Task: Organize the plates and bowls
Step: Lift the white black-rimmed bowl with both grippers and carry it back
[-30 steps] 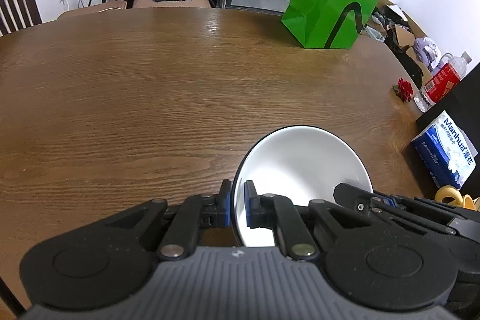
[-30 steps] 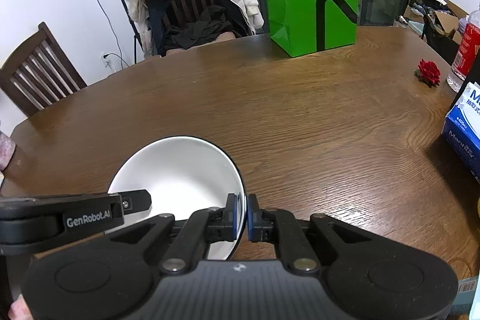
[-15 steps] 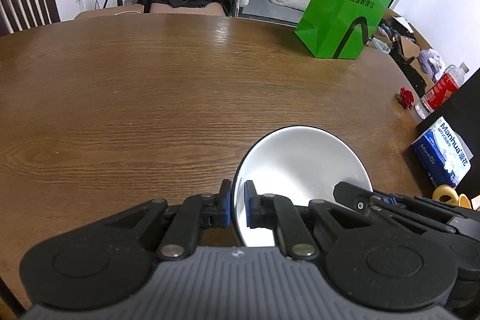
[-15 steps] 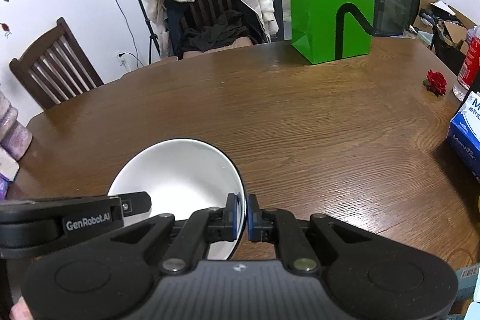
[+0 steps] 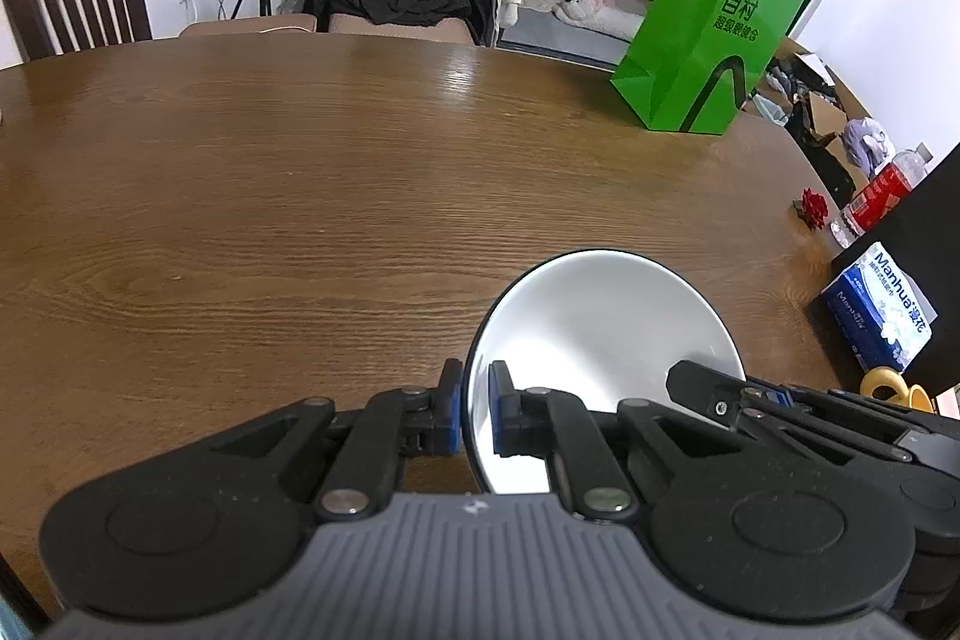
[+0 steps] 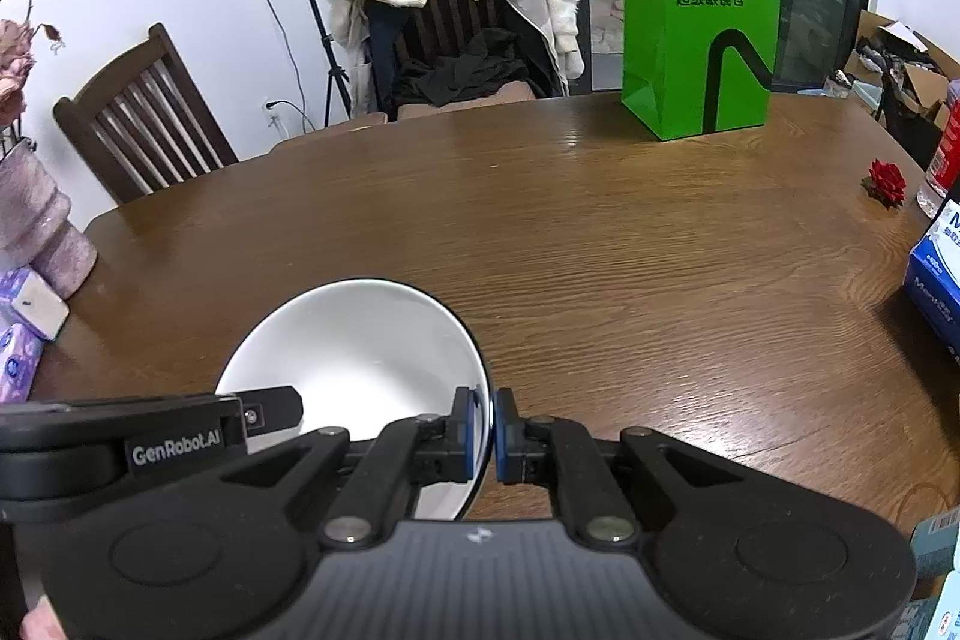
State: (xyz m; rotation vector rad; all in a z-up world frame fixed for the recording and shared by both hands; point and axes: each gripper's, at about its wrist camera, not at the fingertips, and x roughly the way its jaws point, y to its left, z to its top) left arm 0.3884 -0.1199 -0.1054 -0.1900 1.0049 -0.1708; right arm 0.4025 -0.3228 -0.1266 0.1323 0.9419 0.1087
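Even indoor light, sharp focus, glare on the table (image 5: pixel 468 70), fisheye-bent edges.

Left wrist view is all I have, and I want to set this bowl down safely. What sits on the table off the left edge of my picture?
Observer: A pink vase holding dried roses stands at that edge of the table.
Operator: Anything beside it?
Observer: Yes, purple tissue packs lie at the edge just nearer to us than the vase.
Operator: I only see one finger of the other tool. Is it truly gripping?
Observer: Yes, the right claw is shut on the rim of the bowl, with one pad inside and one outside.
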